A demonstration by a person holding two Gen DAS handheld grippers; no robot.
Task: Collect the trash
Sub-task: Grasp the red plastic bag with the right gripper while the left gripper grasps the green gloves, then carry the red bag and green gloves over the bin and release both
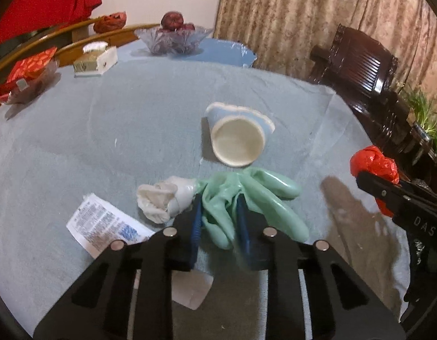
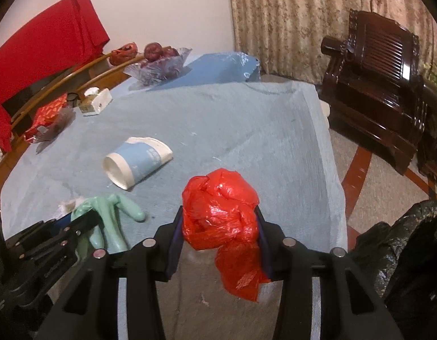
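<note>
The left gripper (image 1: 218,218) points steeply down at the desk (image 1: 105,141), which is covered in a pale blue cloth, and its jaws are pinched on a mint-green rubber glove (image 1: 246,198) whose fingers fan out toward 2 o'clock. Touching the glove at 9 o'clock lies a crumpled white tissue (image 1: 159,201), and at 8 o'clock from that a printed paper leaflet (image 1: 105,226) lies flat on the cloth. Just beyond the glove, at 12 o'clock, a blue-and-white paper cup (image 1: 238,138) lies on its side with its mouth facing the camera.

The right gripper (image 2: 218,238) is tilted down at a similar slant near the desk's near edge, its jaws closed on a crumpled red plastic bag (image 2: 221,212), part of which hangs below the pads. At 4 o'clock from it, off the desk, shows the rim of a black bin bag (image 2: 402,240). Far across the desk at 11 o'clock stands a glass fruit bowl (image 2: 159,65).
</note>
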